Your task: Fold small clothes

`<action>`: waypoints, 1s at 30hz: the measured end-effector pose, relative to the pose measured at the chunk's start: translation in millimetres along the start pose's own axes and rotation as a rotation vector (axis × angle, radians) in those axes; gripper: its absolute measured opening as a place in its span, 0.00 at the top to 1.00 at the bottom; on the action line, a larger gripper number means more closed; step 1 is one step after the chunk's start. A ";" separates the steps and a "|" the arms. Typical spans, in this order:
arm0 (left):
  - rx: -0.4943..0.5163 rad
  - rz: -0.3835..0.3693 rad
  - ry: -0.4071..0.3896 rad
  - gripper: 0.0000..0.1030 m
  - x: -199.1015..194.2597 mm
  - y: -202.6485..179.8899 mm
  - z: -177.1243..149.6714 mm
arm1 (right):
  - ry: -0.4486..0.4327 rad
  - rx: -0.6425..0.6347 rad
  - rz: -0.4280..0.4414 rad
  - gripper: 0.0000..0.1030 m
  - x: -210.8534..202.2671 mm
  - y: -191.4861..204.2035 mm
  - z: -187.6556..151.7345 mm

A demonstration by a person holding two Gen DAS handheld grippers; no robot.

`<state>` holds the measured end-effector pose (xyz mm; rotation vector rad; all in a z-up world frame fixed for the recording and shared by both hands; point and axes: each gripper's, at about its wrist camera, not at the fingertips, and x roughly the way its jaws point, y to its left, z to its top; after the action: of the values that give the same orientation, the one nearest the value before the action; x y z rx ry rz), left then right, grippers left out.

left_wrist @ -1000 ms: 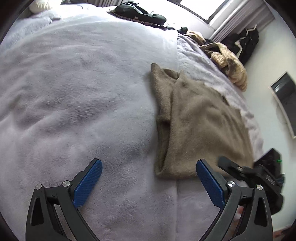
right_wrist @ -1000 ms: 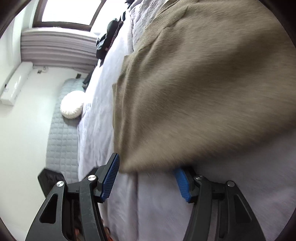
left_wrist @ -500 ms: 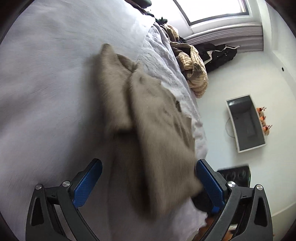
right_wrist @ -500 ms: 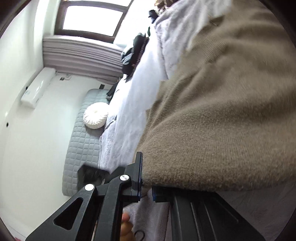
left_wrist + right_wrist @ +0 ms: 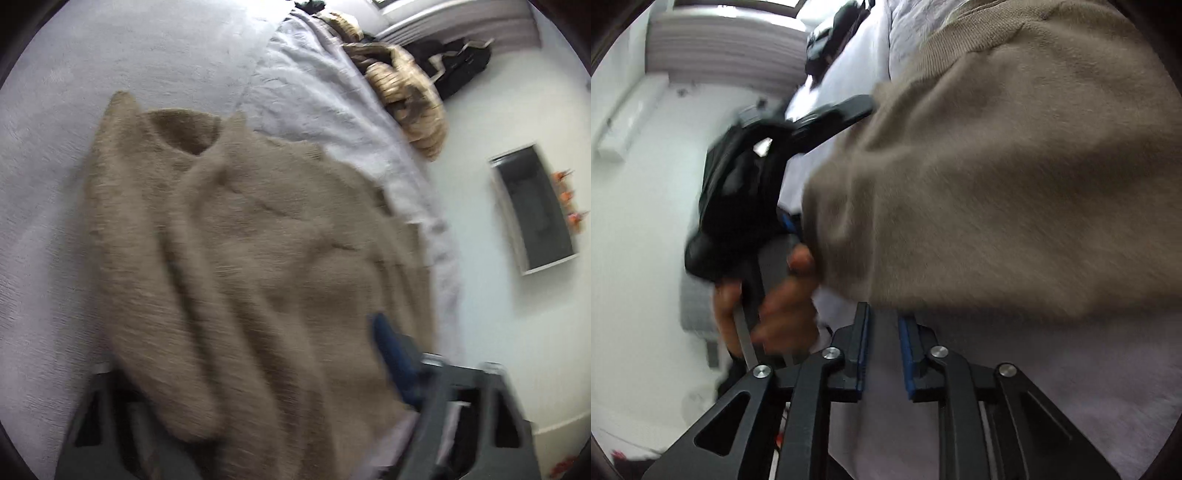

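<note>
The taupe sweater [image 5: 258, 266] lies rumpled on the lilac blanket [image 5: 48, 206]. The left gripper [image 5: 255, 398] has its jaws spread wide, with cloth draped between them. The right gripper [image 5: 883, 354] pinches the sweater's near hem, fingers almost together.

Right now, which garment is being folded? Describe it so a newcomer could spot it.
Start at the pale grey bed cover. Spread across its near edge lies the taupe knit sweater, neckline toward the far side. Unlike the striped tan bundle farther along the edge, it is plain and flat.

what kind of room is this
Most likely a bedroom: the sweater lies on a bed with a pale blanket, more clothes are heaped along its edge, and a window blind hangs behind.
</note>
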<state>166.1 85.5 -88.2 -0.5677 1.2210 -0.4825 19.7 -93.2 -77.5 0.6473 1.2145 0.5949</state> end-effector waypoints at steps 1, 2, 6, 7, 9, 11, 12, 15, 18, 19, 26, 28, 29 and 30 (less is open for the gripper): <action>0.011 0.061 0.004 0.62 3.6 0.2 0.4 | -0.009 -0.030 -0.020 0.64 -9.2 1.9 0.1; 0.015 0.086 0.006 0.71 4.6 2.5 -0.1 | -0.035 -0.055 -0.041 0.52 -20.6 3.3 1.7; 0.015 0.086 -0.048 0.77 -4.5 3.6 -6.1 | -0.248 -0.055 -0.138 0.72 -65.3 -9.5 29.5; 0.038 0.104 -0.063 0.77 -7.7 -2.4 -7.7 | -0.271 -0.039 -0.161 0.86 -66.8 -14.8 40.5; 0.077 0.137 -0.086 0.77 -12.3 -12.2 -8.4 | -0.302 -0.005 -0.220 0.96 -64.0 -29.8 58.5; 0.109 0.156 -0.109 0.77 -17.4 -24.2 -7.3 | -0.292 -0.002 -0.247 0.96 -51.9 -36.9 71.1; 0.126 0.163 -0.122 0.77 -21.4 -30.3 -7.6 | -0.274 -0.007 -0.267 0.96 -43.2 -40.9 74.9; 0.170 0.173 -0.149 0.80 -27.1 -53.9 -5.5 | -0.182 -0.028 -0.356 0.96 -8.8 -55.9 83.3; 0.233 0.187 -0.175 0.80 -29.0 -87.3 -4.8 | -0.197 -0.035 -0.345 0.97 -6.6 -55.5 86.5; 0.254 0.191 -0.182 0.80 -27.4 -100.0 -4.5 | -0.195 -0.034 -0.325 0.97 -11.1 -57.5 85.0; 0.425 0.177 -0.167 0.80 -2.6 -199.2 -8.6 | -0.281 0.096 -0.114 0.94 -75.7 -103.9 59.2; 0.498 0.189 -0.149 0.80 19.4 -230.3 -13.7 | -0.341 0.129 -0.090 0.93 -103.0 -118.7 55.5; 0.531 0.190 -0.132 0.80 33.1 -245.7 -17.3 | -0.372 0.151 -0.082 0.93 -117.5 -127.2 51.0; 0.558 0.190 -0.108 0.80 48.3 -260.2 -21.6 | -0.393 0.168 -0.075 0.92 -127.9 -132.6 46.4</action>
<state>147.6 -147.4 38.1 -0.0009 0.9679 -0.5928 42.7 -281.7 -81.1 0.8138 0.9189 0.2852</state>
